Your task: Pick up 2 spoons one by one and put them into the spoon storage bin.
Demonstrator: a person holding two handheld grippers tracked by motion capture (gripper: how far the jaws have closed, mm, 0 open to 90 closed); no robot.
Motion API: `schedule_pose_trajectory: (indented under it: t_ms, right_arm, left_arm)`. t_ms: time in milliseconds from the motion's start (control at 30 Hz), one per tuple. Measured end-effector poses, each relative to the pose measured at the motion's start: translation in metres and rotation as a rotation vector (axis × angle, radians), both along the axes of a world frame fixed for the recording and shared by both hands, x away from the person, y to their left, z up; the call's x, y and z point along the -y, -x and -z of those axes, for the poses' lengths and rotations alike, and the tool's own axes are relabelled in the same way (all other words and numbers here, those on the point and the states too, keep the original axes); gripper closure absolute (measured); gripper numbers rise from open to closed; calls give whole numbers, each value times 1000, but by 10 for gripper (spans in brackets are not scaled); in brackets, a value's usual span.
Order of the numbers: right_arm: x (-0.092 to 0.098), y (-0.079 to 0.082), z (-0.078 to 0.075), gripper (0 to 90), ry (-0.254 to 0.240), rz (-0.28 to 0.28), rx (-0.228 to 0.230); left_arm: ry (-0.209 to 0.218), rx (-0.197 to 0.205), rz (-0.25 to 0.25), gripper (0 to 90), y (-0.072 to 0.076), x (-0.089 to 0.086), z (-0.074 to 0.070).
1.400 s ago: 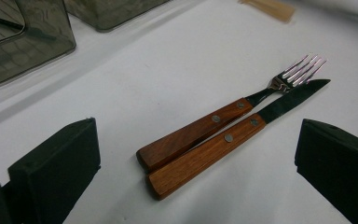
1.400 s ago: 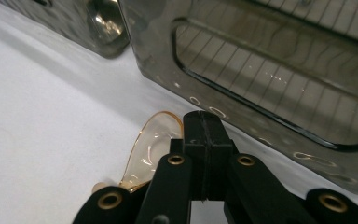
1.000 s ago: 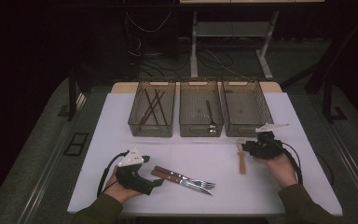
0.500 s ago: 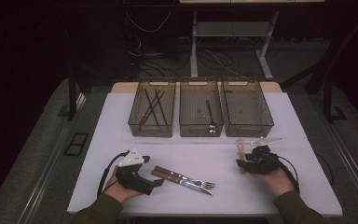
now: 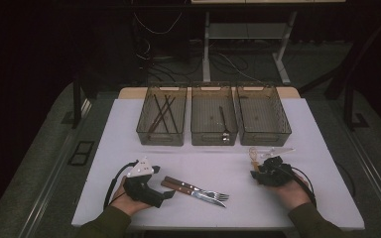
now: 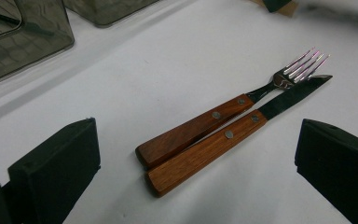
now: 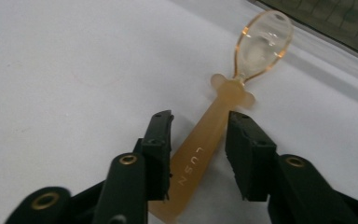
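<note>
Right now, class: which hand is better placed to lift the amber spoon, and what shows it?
The right. The right gripper has been closing around the spoon, its handle between the jaws. The left gripper stands open by the fork and knife.

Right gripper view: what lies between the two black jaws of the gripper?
The handle of the translucent amber spoon lies between the right gripper jaws on the white table. The jaws have just been closing, and small gaps remain on both sides.

Dim room, grey floor, white-topped table, cables behind.
</note>
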State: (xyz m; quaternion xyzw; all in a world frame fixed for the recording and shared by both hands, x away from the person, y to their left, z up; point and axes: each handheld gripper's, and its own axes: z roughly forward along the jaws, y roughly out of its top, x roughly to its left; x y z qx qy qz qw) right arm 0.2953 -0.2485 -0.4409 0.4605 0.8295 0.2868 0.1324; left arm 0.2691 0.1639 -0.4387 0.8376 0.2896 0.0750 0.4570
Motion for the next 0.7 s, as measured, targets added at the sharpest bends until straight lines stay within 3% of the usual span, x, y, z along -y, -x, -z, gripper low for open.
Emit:
schedule_pose_trajectory:
  t_ms: [233, 533, 700]
  right_arm:
    - [-2, 0, 0, 753, -4, -30, -4]
    - [-2, 0, -1, 761, 2, -55, 3]
    - [3, -1, -5, 762, -18, -56, 11]
  left_arm:
    - [-1, -1, 1, 0, 0, 0, 0]
    - [-1, -1, 2, 0, 0, 0, 0]
    - [-1, -2, 4, 0, 0, -1, 0]
